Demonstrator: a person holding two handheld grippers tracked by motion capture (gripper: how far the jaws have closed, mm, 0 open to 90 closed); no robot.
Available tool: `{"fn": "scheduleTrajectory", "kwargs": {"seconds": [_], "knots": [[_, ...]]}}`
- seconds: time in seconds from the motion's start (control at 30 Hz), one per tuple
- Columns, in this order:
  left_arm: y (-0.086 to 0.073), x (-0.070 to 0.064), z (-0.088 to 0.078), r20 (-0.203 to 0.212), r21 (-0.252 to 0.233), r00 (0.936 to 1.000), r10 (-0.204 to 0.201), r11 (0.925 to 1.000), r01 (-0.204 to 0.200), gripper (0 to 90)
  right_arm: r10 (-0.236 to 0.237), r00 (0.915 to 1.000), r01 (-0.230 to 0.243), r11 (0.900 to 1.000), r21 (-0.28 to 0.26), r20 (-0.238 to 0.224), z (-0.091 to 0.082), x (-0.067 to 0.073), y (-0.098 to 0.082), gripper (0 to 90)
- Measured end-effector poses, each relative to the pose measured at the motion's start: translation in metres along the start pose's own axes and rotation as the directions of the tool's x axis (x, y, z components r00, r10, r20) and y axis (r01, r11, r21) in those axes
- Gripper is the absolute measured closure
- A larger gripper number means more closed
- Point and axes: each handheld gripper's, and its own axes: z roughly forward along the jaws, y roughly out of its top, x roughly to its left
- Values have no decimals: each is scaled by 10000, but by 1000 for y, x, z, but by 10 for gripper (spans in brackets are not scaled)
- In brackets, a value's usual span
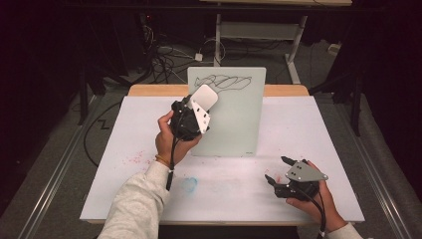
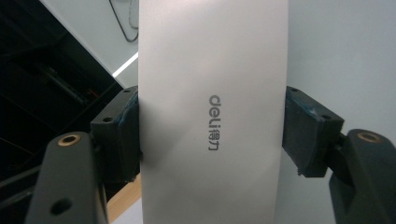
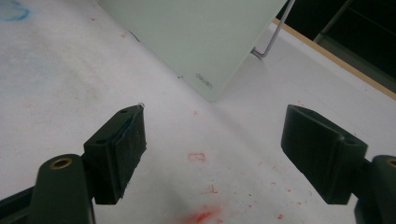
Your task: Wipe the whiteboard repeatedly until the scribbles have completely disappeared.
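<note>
Your right gripper [image 1: 276,172], jaws apart, rests before the glass whiteboard [image 1: 234,119]; your left gripper [image 1: 191,117] clamps the light, rigid eraser [image 2: 212,116] by its slick sides.

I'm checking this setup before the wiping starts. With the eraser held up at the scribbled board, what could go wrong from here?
1. The board leans on a thin wire stand; pushing the eraser against it could tip or slide it backward.
2. The left claw pinches only the eraser's smooth sides, so it may twist or slip under pressure.
3. The right claw rests open on the table, apart from the board, so nothing steadies it.
</note>
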Motion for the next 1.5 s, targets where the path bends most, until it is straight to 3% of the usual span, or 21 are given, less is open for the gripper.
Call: {"fn": "scheduleTrajectory", "kwargs": {"seconds": [0.33, 0.43, 0.57, 0.7, 0.87, 0.97, 1.07, 1.23, 1.5], "knots": [[31, 33, 0, -67, -109, 9989, -464, 9989, 463, 289, 60, 10000, -60, 10000, 6, -2, -1, -1, -1, 224], [36, 36, 1, -89, -98, 9988, -489, 9988, 488, 289, 39, 10000, -39, 10000, -42, 24, -2, -2, 0, 224], [33, 24, 4, -70, 17, 9997, -215, 9998, 216, 289, 81, 10000, -81, 10000, -20, 15, -2, -2, 0, 223], [25, 0, 5, -20, 83, 9997, 247, 9997, -247, 289, 55, 10000, -55, 10000, -27, -36, -2, -2, 0, 223], [16, -28, 5, 163, 241, 9955, 928, 9954, -932, 289, 5, 10000, -5, 10000, 21, -94, -1, 0, 0, 223], [16, -35, 6, 122, 298, 9924, 1222, 9920, -1225, 289, -4, 10000, 4, 10000, 37, -79, 0, 0, 0, 224], [19, -28, 6, 304, 259, 9925, 1185, 9925, -1193, 289, 10, 10000, -9, 10000, 50, -76, -1, 1, 0, 224], [32, -11, 7, -13, 261, 9933, 1160, 9929, -1159, 289, 1, 10000, 0, 10000, 79, -95, 0, 1, 0, 223], [43, 22, 6, -571, 39, 9965, 610, 9981, -608, 289, 36, 10000, -36, 10000, 44, -79, -2, 0, 0, 223]]}}
